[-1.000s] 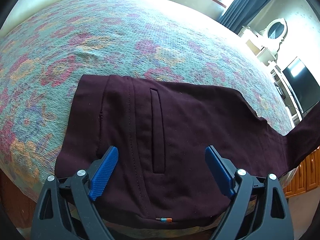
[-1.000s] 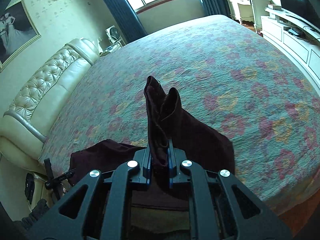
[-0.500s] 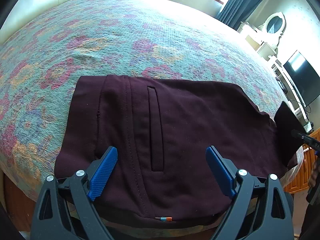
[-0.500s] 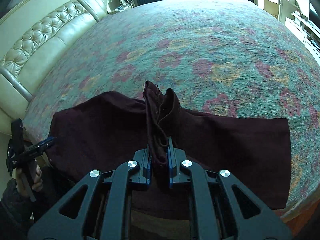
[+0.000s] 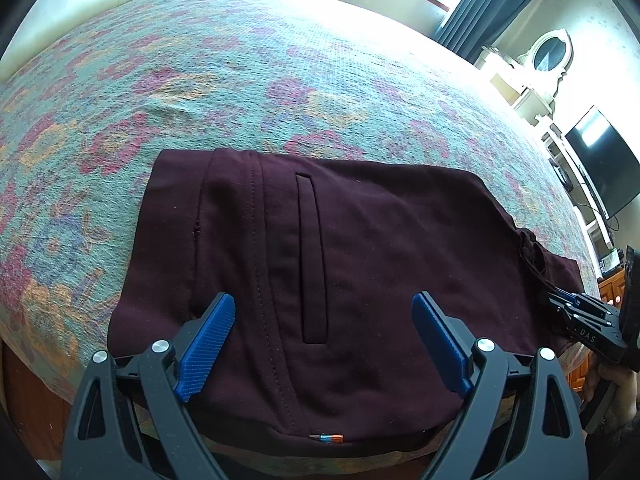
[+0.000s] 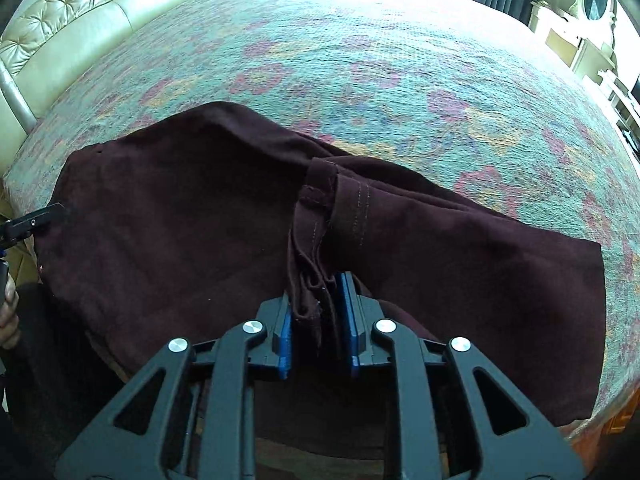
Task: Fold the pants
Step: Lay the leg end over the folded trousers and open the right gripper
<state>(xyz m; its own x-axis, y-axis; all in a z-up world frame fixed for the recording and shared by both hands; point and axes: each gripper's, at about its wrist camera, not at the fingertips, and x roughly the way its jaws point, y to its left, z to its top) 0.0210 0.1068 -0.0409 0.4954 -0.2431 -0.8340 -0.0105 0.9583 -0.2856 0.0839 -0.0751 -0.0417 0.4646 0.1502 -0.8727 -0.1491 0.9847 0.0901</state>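
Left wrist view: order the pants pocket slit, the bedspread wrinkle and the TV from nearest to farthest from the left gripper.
From the left gripper:
1. Pocket slit, between the fingers, on the pants.
2. Bedspread wrinkle, beyond the pants, upper left.
3. TV, off the bed, far right.

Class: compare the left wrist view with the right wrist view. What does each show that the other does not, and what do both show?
Left wrist only: the dark maroon pants lying flat with a welt pocket slit, a small orange-and-blue tag at the near edge, and the left hand-held gripper wide open above them.

Right wrist only: stitched pant hems bunched between the pads of the right hand-held gripper, whose jaws are opening, and a tufted cream headboard.

Both: the pants on the floral bedspread.
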